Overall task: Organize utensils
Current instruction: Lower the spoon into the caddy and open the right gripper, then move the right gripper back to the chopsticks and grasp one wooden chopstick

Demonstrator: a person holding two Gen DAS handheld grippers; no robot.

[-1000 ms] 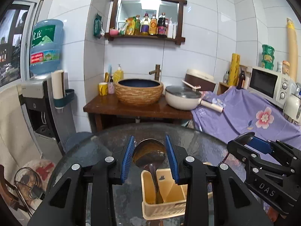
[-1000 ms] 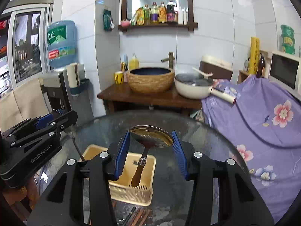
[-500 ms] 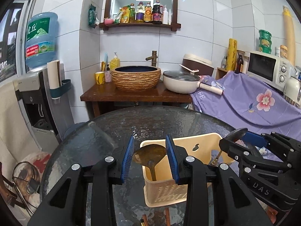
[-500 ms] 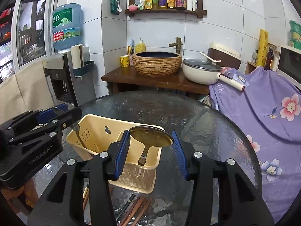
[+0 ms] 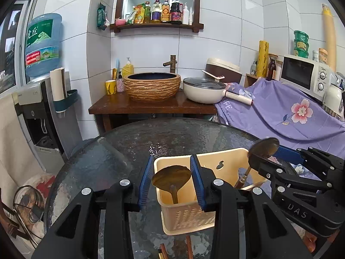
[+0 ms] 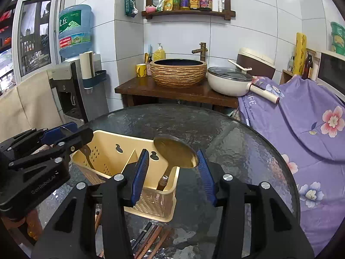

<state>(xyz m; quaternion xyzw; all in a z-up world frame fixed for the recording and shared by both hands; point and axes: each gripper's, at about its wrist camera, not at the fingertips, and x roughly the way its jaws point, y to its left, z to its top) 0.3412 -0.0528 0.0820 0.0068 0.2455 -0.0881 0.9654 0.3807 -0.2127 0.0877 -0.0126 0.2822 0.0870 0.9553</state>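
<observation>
A cream plastic utensil basket [image 5: 224,151] [image 6: 107,146] with two compartments stands on the round glass table [image 5: 129,146]. My left gripper [image 5: 171,157] has its blue pads against the bowl of a brown metal ladle [image 5: 171,176], and its jaws are opening. That ladle's handle reaches down into the left compartment. My right gripper [image 6: 172,151] is shut on a second ladle [image 6: 174,151], whose handle stands in the right compartment. Each gripper shows in the other's view: the right gripper [image 5: 265,154], the left gripper [image 6: 80,130].
Brown chopsticks [image 6: 151,241] lie on the glass in front of the basket. Beyond the table's far edge [image 6: 172,105] stands a wooden stand with a woven basin [image 5: 153,86] and a cream pan [image 5: 202,90]. A purple flowered cloth [image 6: 301,118] covers the counter at right.
Both grippers have come down with their ladles, and the handles now reach deeper into the basket. The basket shows larger and higher in both views.
</observation>
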